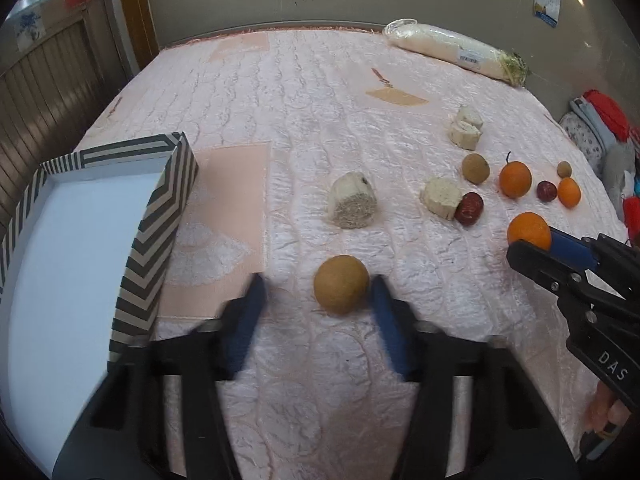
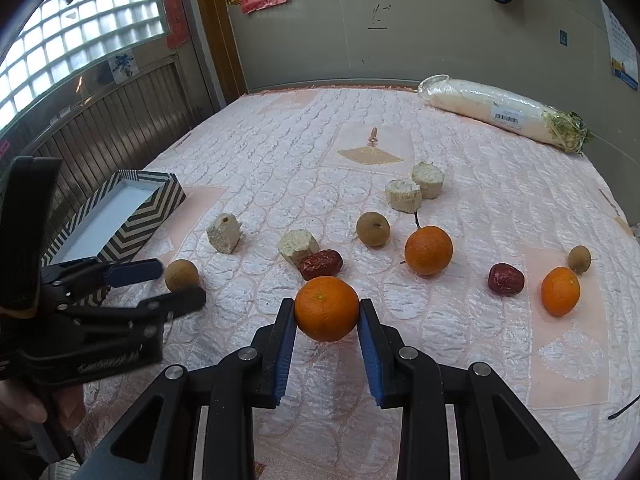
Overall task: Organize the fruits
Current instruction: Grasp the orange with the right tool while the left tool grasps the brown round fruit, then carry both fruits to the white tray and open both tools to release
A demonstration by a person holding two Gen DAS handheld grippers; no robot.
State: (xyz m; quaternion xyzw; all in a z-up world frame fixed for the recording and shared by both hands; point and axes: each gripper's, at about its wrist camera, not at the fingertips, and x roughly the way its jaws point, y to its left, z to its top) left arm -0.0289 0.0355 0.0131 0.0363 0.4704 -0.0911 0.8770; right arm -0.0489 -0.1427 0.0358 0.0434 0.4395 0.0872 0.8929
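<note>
The right gripper is clamped on an orange, its blue pads pressed against both sides of the fruit, which is lifted just above the pink quilted cloth. From the left wrist camera that same orange shows at the tip of the right gripper, near the right edge of the picture.

The left gripper stands partly open around a round brown fruit that rests on the cloth. The right finger is right beside the fruit, perhaps touching it; the left finger is blurred and clearly apart from it, so the fruit is not gripped.

A striped box with a white inside sits to the left of the left gripper. Farther off on the cloth lie two more oranges, two dark red fruits, two other brown fruits, several pale cut chunks and a long wrapped white radish.
</note>
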